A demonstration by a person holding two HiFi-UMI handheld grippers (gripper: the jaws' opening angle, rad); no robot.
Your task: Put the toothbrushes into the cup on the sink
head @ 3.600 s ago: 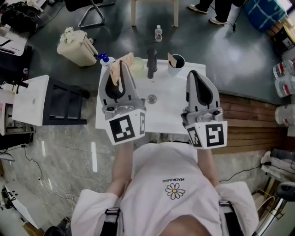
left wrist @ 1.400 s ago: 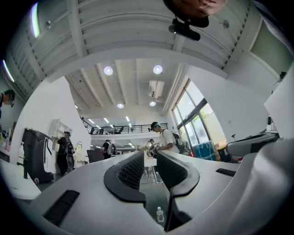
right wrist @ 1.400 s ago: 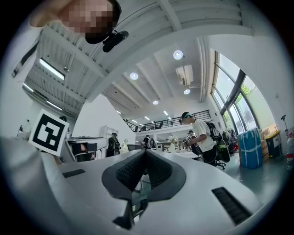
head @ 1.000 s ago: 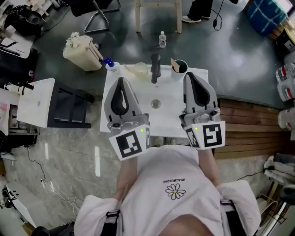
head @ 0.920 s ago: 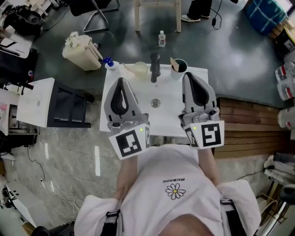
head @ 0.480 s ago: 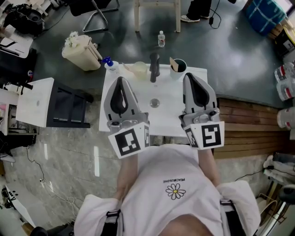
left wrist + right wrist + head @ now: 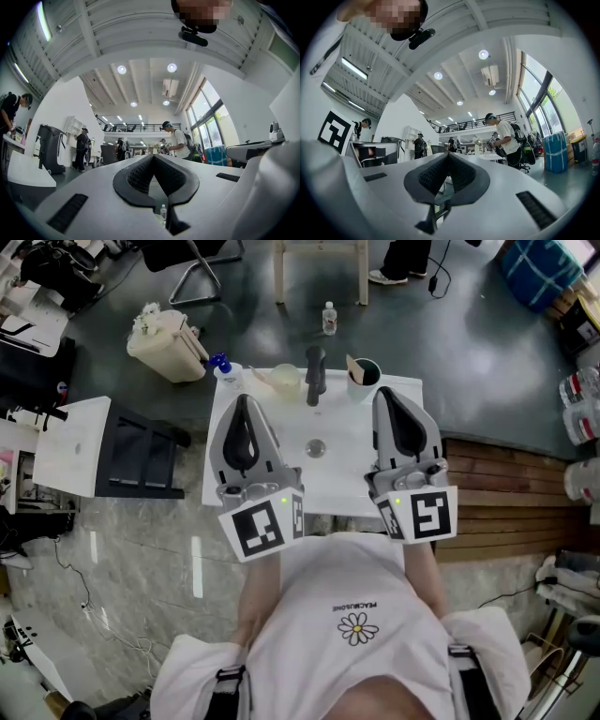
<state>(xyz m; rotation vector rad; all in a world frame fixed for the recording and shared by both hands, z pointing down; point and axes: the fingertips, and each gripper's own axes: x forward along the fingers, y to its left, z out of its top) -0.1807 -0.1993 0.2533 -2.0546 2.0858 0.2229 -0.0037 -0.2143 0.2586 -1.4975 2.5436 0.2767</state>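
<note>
A beige waste bin [image 7: 167, 341] is seen on the dark floor [image 7: 469, 343]; farther right, a small water bottle [image 7: 329, 318] is stood near wooden chair legs [image 7: 319, 268].

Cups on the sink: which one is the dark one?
The dark cup stands at the back right corner of the sink, right of the faucet. The pale cup, left of the faucet, is cream-coloured.
</note>
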